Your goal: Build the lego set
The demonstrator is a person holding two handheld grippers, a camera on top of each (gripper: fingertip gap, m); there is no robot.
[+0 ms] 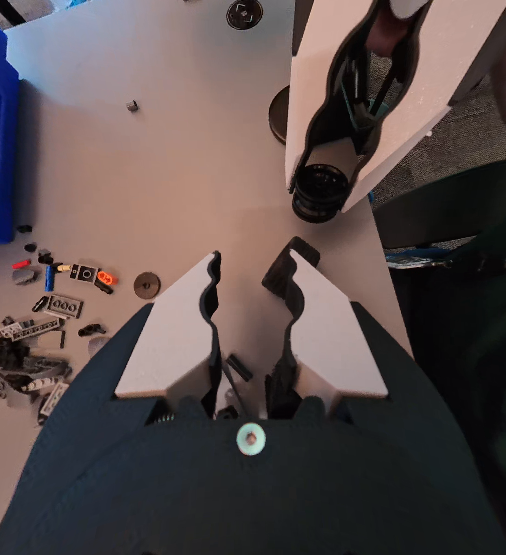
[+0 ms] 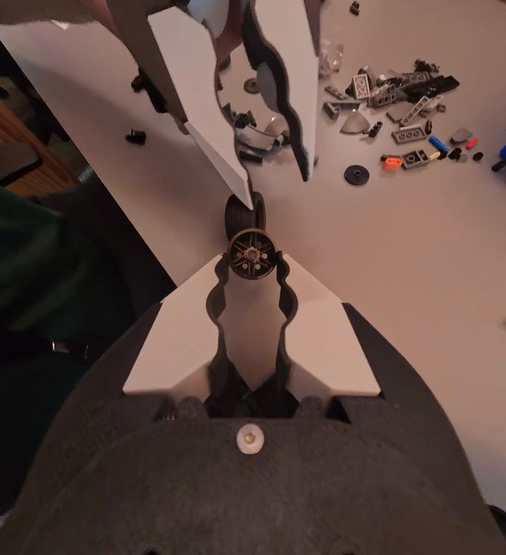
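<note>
While gripping wheel rim [image 2: 252,255] — right gripper [image 2: 251,258] level.

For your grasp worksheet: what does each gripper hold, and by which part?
The right gripper holds a black spoked wheel rim by its outer edge, at the tips of its jaws. The left gripper holds nothing, its jaws apart.

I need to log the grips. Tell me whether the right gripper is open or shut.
Shut on the wheel rim: the right gripper has both fingers pressed against the rim's sides, which the left wrist view confirms.
</note>
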